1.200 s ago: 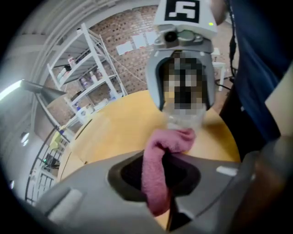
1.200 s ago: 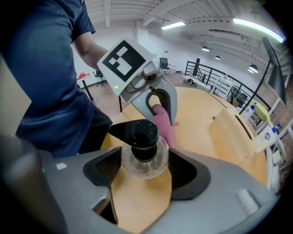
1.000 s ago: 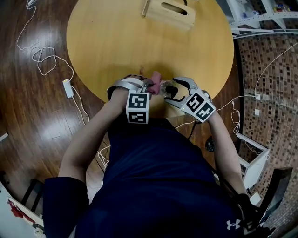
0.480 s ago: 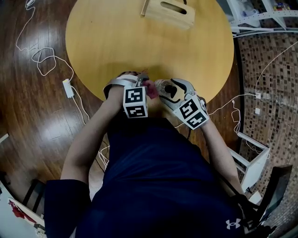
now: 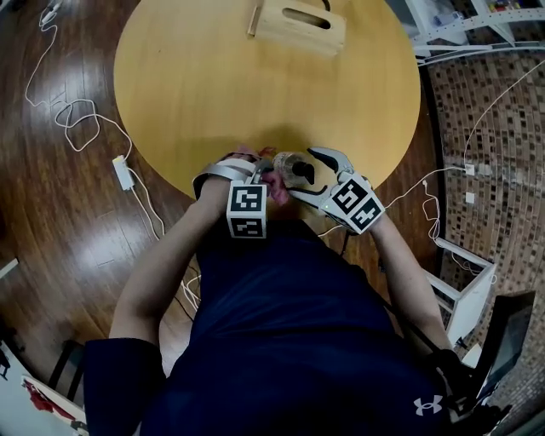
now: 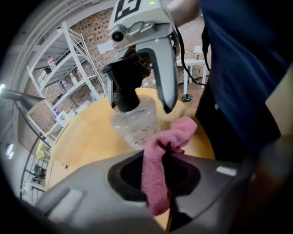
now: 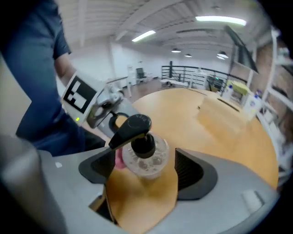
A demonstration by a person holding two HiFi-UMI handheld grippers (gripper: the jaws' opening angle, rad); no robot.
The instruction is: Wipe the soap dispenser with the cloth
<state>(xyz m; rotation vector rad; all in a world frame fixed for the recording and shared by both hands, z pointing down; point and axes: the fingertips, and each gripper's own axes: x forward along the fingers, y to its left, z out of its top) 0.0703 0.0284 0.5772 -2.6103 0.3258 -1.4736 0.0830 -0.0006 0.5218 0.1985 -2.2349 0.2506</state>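
A clear soap dispenser (image 5: pixel 288 165) with a black pump stands near the front edge of the round wooden table (image 5: pixel 255 94). My right gripper (image 5: pixel 301 175) straddles it. Its jaws have just been opening, and in the right gripper view (image 7: pixel 145 171) the dispenser (image 7: pixel 146 157) stands between the pads with gaps on both sides. My left gripper (image 5: pixel 266 169) is shut on a pink cloth (image 5: pixel 274 184). In the left gripper view (image 6: pixel 158 176) the cloth (image 6: pixel 158 160) hangs bunched from the jaws, its top end close beside the dispenser (image 6: pixel 132 119). Whether they touch, I cannot tell.
A wooden box (image 5: pixel 298 30) with a slot handle sits at the table's far side. White cables (image 5: pixel 77 115) and an adapter (image 5: pixel 124 173) lie on the dark floor at left. Metal shelving (image 5: pixel 477 25) and a white frame (image 5: pixel 464 289) stand at right.
The right gripper's jaws stand wider around the dispenser than half a second ago, and that gripper has rolled a little. The left gripper with the cloth has dropped slightly toward the table edge.
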